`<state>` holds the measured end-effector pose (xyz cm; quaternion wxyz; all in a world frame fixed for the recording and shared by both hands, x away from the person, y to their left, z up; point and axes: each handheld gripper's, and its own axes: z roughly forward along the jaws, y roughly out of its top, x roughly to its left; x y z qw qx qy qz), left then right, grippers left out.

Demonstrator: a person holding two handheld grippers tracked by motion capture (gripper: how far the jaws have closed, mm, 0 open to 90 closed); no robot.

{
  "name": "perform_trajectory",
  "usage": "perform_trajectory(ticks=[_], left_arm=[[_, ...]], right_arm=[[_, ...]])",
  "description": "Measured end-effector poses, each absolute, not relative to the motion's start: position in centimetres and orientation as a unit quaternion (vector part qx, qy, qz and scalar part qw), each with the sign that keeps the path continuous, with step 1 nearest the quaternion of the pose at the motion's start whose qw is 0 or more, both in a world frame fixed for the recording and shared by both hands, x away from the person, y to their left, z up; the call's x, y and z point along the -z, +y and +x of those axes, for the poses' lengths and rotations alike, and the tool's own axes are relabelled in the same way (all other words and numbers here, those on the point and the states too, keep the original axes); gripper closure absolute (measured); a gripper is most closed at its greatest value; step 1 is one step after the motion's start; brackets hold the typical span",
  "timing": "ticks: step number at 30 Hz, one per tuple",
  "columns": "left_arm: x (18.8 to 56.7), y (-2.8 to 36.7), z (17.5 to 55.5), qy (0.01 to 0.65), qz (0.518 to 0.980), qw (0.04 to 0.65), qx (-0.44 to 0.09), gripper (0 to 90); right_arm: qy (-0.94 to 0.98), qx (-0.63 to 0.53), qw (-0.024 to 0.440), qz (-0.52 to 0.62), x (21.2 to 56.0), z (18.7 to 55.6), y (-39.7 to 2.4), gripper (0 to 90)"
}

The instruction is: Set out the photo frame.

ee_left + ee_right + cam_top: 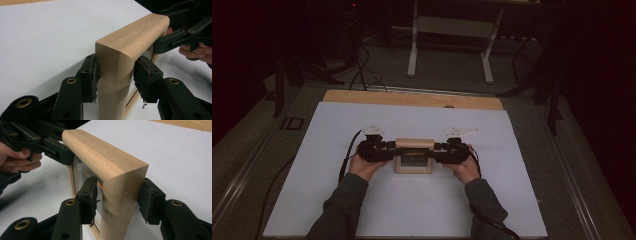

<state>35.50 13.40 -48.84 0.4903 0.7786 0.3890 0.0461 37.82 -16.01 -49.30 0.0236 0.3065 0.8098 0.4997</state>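
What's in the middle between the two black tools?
A wooden frame stands upright on the white table between the left tool and the right tool; each grips one of its sides. The high view shows this.

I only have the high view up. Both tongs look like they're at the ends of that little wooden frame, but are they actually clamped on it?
Observer: Yes. In the left gripper view the left tongs are closed on one side post of the wooden frame, a pad pressed to each face.
Operator: And the right one?
Observer: Same. The right tongs squeeze the opposite post, pads on both faces.
Operator: Is the frame flat or upright?
Observer: Upright on the white sheet, with its rounded top bar uppermost.
Operator: Anything inside it?
Observer: The right gripper view shows a thin inner border and a pane behind it; I cannot tell what it holds.
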Motion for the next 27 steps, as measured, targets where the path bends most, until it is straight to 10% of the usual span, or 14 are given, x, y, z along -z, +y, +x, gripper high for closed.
perform_trajectory(ticks=[27], left_arm=[[49.36, 13.13, 35.36, 0.399, 0.781, 0.478, -0.044, 48.6]], right_arm=[[0.816, -0.486, 0.026, 0.310, 49.68, 37.68, -16.44, 46.0]])
